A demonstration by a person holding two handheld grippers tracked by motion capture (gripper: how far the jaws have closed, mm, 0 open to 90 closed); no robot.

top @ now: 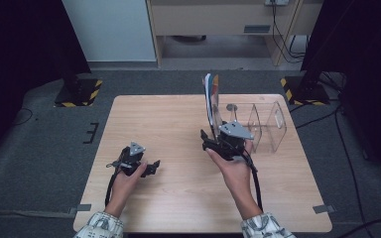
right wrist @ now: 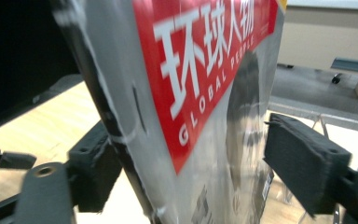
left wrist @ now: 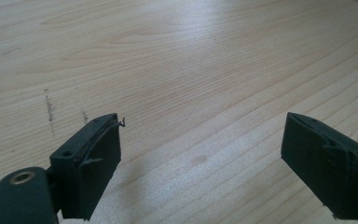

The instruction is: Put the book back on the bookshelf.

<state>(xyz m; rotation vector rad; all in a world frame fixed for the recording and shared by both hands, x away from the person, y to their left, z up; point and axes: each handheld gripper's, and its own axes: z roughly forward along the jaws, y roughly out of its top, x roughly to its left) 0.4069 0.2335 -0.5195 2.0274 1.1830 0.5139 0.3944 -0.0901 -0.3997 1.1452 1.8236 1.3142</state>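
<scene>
A magazine [top: 211,97] with a red title band stands upright at the left end of a clear acrylic rack [top: 267,125] on the wooden table [top: 168,119]. My right gripper [top: 207,140] is at the foot of it. In the right gripper view the magazine [right wrist: 205,93] rises between the jaws of the right gripper [right wrist: 191,140]. Its spine is close to the left pad, and a gap separates its cover from the right pad, so the grip is open. My left gripper [top: 153,166] rests low at the table's front left, and its jaws [left wrist: 200,158] are open over bare wood.
The rack's other clear dividers stand to the right of the magazine. On the floor beyond the table are two black stands with yellow-black striped bases [top: 79,91] [top: 302,89]. A cabinet and cables are at the back. A cable trails from each gripper along the forearm.
</scene>
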